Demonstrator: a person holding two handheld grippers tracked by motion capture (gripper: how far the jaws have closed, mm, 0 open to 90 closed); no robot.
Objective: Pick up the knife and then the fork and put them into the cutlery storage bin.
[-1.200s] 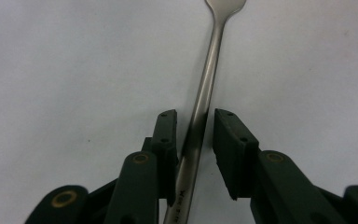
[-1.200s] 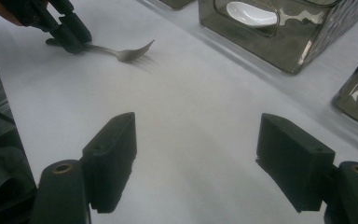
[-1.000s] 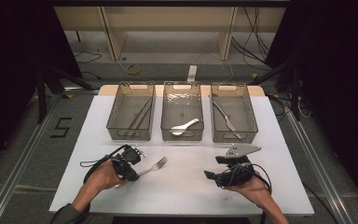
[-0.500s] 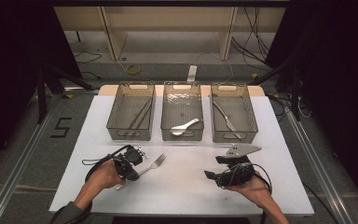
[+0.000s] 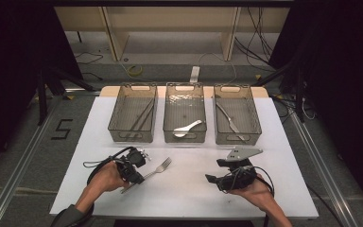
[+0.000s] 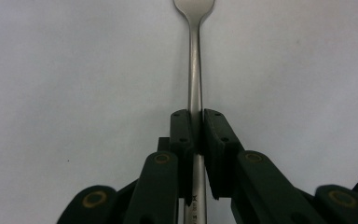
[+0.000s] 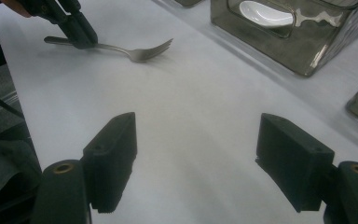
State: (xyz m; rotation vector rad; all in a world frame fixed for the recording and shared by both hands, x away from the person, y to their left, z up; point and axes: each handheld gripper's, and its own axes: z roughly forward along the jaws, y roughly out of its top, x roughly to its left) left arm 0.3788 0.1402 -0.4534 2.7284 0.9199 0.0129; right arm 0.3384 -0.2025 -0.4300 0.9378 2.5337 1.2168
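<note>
**Ann:** While the right hand waits, the left gripper [image 5: 139,166] has just been closing its jaws, and they now pinch the fork [image 5: 158,169] by the handle — in the left gripper view the pads [image 6: 182,135] press on either side of the shaft.

**Ben:** And the fork itself? It looks down on the white table [image 5: 283,142] to me, near the front edge on the left side.

**Ann:** As far as I can tell, yes — in the right gripper view the fork [image 7: 135,50] lies flat, or very nearly, tines pointing away from the left gripper [image 7: 77,29]. That is the relation that matters: the handle runs straight out along the gripper's own line, with the tines [image 6: 194,5] far ahead of the fingers and the butt end behind them.

**Ben:** So the grip sits back on the handle, leaving a long free end in front.

**Ann:** Right. In the high view the fork points up and to the right, toward the three clear bins [image 5: 184,118], which stand well apart from it across the table.

**Ben:** And the right gripper [image 5: 212,178]?

**Ann:** Jaws spread wide with nothing between them, low over bare table. The left hand is plainly the one on the job. I'd judge the lift comes next, and the tines will lead.
</note>
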